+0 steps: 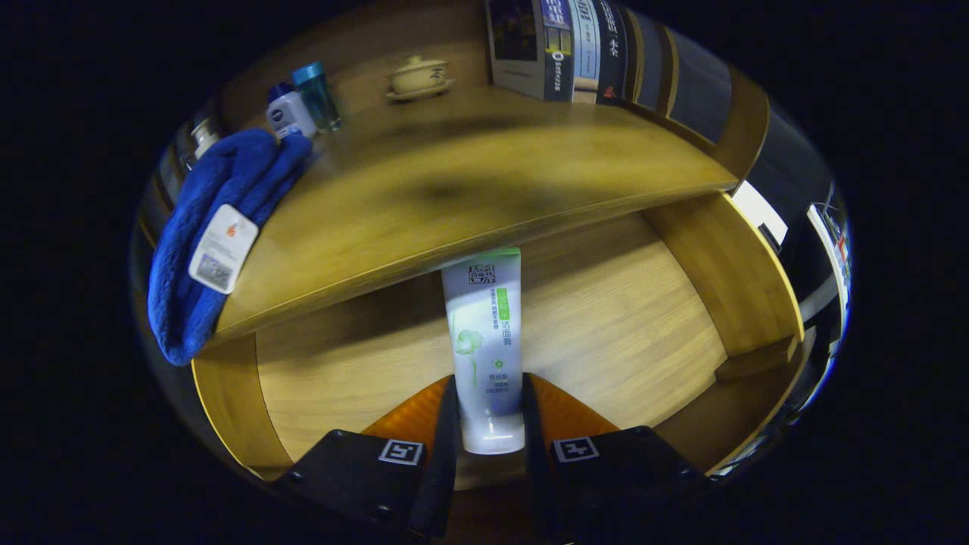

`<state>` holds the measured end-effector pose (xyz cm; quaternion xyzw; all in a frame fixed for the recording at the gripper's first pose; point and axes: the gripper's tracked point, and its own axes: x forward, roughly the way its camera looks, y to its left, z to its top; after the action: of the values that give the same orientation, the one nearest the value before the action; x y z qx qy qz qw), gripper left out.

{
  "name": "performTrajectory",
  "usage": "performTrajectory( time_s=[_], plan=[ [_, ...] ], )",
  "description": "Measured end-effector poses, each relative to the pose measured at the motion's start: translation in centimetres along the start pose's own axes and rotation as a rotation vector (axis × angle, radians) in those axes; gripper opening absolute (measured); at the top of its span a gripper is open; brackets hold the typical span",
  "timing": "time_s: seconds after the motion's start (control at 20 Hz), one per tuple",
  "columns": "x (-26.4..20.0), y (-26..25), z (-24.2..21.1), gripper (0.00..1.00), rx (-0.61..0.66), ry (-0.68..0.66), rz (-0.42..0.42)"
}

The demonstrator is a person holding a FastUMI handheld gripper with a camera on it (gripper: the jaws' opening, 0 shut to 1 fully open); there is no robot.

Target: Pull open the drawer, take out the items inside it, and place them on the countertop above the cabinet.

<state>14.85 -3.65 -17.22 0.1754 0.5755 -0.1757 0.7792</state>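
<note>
The scene is dim and warm-toned, with light falling from above onto the surface (484, 182), where a soft dark shadow blotch lies mid-top. The open drawer (606, 318) beneath is evenly lit. Fisheye bending curves every straight edge, strongest toward 3 and 9 o'clock. The white tube (484, 341) reads sharp; the far cup (416, 76) at 12 o'clock is soft.

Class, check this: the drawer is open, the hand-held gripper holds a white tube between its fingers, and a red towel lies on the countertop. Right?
Not quite. The gripper view shows the towel is blue, not red. The drawer is open, and the hand-held gripper does hold the tube.
</note>
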Motion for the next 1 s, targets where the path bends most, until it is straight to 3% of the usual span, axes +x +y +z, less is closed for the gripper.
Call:
performTrajectory(
  time_s=[0.25, 0.4, 0.7, 1.0],
  plan=[
    [-3.6, -0.3, 0.9, 0.48, -0.025, -0.095, -0.005],
    [-5.3, -1.4, -0.1, 0.48, -0.030, -0.099, -0.051],
    [-7.8, -1.8, -0.9, 0.49, -0.035, -0.132, -0.060],
    [-11.5, -2.0, 1.9, 0.48, -0.091, -0.258, -0.065]
  ],
)
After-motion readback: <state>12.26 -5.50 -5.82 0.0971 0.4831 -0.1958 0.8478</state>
